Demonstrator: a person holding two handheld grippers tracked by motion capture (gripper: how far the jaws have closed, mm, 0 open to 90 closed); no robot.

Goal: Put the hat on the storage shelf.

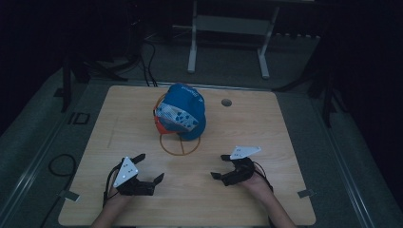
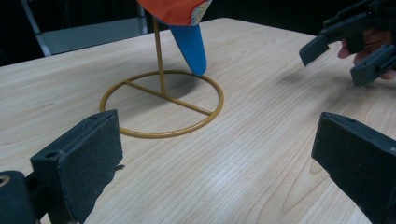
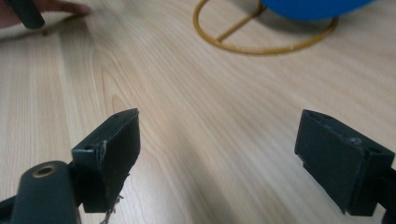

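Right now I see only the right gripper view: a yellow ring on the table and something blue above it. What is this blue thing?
Observer: It is a blue cap with a white patterned panel. It sits on top of a wire stand, and your ring is the foot of that stand.
Operator: Where is the left claw, and is it open?
Observer: The left claw is open and empty. It is near the front edge of the table, left of the cap and apart from the stand.
Operator: Is something behind the cap?
Observer: Yes, a small round hole in the table, beyond the cap and to its right.
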